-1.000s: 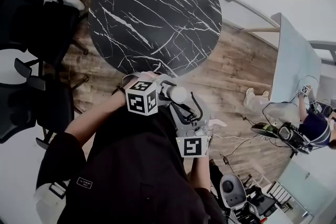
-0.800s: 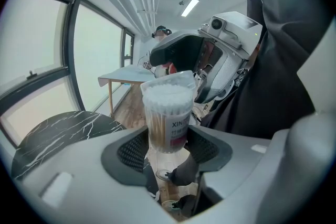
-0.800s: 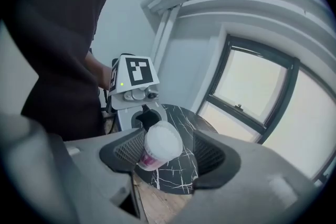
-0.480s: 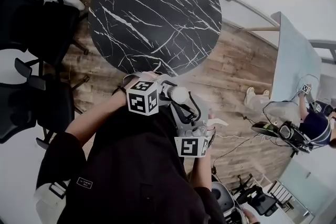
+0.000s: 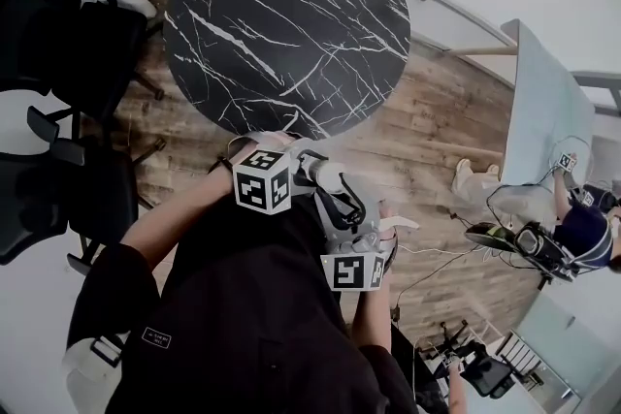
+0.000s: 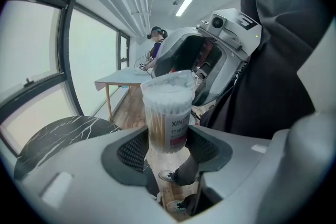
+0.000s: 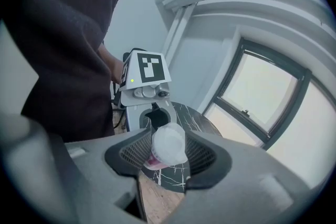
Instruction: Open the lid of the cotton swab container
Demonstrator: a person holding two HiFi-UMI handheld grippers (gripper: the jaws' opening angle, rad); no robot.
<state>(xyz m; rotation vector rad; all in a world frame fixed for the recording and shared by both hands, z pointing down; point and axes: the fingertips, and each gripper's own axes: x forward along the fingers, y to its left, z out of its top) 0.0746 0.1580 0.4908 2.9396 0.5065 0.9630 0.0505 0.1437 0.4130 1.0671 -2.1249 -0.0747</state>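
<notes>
The cotton swab container [image 6: 168, 110] is a clear tube packed with swabs and carries a pink label. My left gripper [image 6: 168, 147] is shut on its lower body and holds it up in front of the person's chest. The container's white lid [image 7: 168, 143] faces my right gripper [image 7: 168, 153]. That gripper's jaws have just been closing, with the lid between them and both pads touching its sides. In the head view the left gripper [image 5: 309, 172] and right gripper [image 5: 340, 201] meet at the container [image 5: 328, 175], just off the table's near edge.
A round black marble table [image 5: 286, 24] stands ahead. Black office chairs [image 5: 68, 44] are at the left. A pale desk [image 5: 548, 111] and another person [image 5: 582, 233] are at the right, over a wooden floor [image 5: 437, 131].
The right gripper's marker cube has shifted slightly left and rolled a little. The left gripper and the container have stayed where they were.
</notes>
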